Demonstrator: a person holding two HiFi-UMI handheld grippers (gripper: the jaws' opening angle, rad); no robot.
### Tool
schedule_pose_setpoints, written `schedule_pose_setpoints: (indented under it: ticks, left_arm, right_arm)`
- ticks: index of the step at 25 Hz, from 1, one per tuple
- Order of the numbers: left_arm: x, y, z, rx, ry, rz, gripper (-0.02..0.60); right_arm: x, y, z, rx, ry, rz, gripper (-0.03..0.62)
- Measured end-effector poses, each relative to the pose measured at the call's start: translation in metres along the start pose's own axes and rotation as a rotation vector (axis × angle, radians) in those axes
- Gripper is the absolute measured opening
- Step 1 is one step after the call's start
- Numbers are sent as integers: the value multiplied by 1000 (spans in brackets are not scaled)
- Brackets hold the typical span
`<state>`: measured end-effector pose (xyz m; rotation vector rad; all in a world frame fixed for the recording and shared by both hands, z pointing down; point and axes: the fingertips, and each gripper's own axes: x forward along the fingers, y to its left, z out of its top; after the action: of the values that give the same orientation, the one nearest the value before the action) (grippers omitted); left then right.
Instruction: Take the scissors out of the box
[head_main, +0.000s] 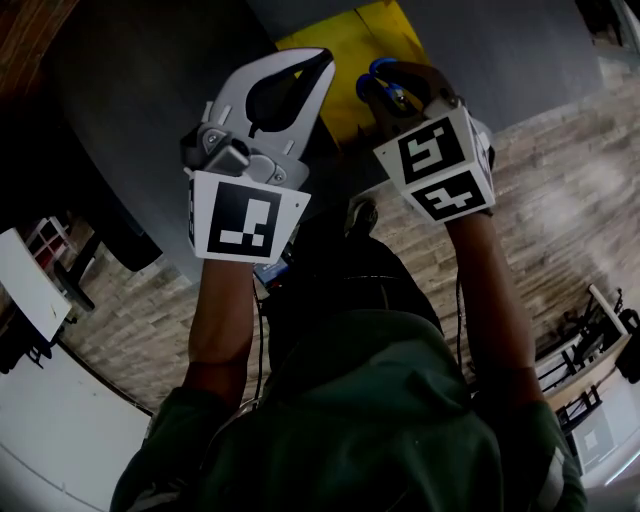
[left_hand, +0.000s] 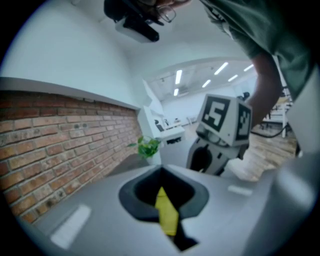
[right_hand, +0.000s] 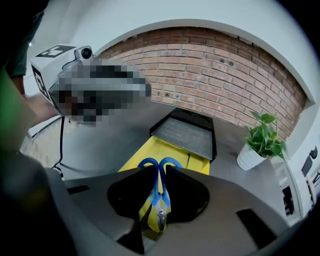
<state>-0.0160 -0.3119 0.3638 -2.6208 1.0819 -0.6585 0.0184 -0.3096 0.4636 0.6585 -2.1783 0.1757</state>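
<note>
Blue handle loops of the scissors (right_hand: 156, 195) stick out just past the tips of the right gripper (right_hand: 160, 172), whose jaws are closed tight on the shanks below the loops. The pivot screw and the blades point back along the jaws toward the camera. The scissors are therefore held up between the right jaws, not lying in the box. Straight beyond those jaw tips lies the yellow box (right_hand: 156, 146) on the grey bench (right_hand: 100, 145). Farther beyond it sits a black-rimmed grey tray (right_hand: 184, 134), touching the far end of the box. Off to the right of the jaws a green plant in a white pot (right_hand: 260, 145) stands near a brick wall (right_hand: 200, 70). The left gripper (left_hand: 161, 172) has its jaws brought together with the tips meeting, and it grips nothing. Only a sliver of yellow shows through the hollow between its dark pads. Beyond its tips and to the right, the left gripper view shows the right gripper's marker cube (left_hand: 222, 120). In the head view both grippers are raised side by side, apart from each other, with the box just past their tips.
</note>
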Motion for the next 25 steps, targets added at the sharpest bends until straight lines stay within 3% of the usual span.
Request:
schedule_pose_setpoints:
  ticks: [25]
  left_arm:
    - [-81,2,47,79,24,186,-2]
  right_arm:
    - [-83,22,55,-130,-180,-57,69]
